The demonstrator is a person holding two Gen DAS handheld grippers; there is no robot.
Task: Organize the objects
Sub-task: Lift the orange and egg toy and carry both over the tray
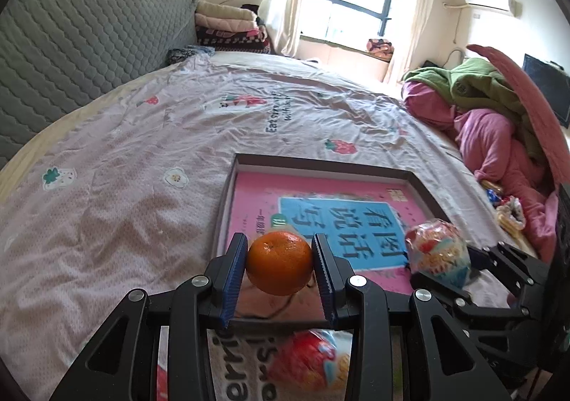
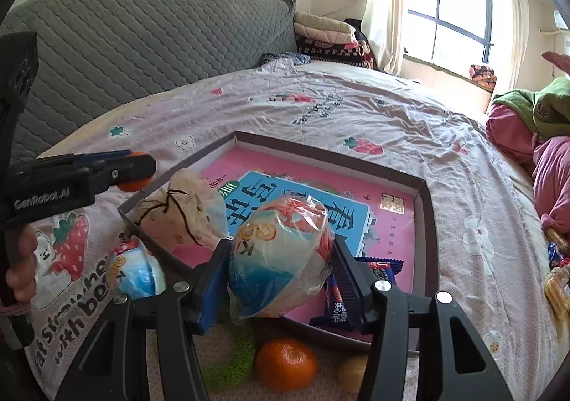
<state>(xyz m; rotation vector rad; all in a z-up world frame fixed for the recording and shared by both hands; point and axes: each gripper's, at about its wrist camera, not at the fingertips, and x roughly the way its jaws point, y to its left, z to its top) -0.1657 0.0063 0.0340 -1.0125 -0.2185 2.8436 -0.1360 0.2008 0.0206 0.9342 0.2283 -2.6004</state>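
I am counting two oranges and two wrapped cups: my left gripper [image 1: 279,260] is clamping one orange [image 1: 279,263] above the tray's [image 2: 429,208] near edge (its twin [image 2: 286,363] is lying on the bedsheet [image 1: 107,187]). My right gripper [image 2: 281,267], tilting downward, is gripping one wrapped cup [image 2: 279,255] over the tray; the other cup [image 2: 137,272] is sitting just outside it.

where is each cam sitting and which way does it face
Left wrist: on the left gripper, facing across the bed to the window; its fingers clamp an orange; right gripper at right edge.
Right wrist: on the right gripper, facing the headboard; fingers clamp a snack bag; left gripper and a hand at left.
Shared: tray, pink book, window.
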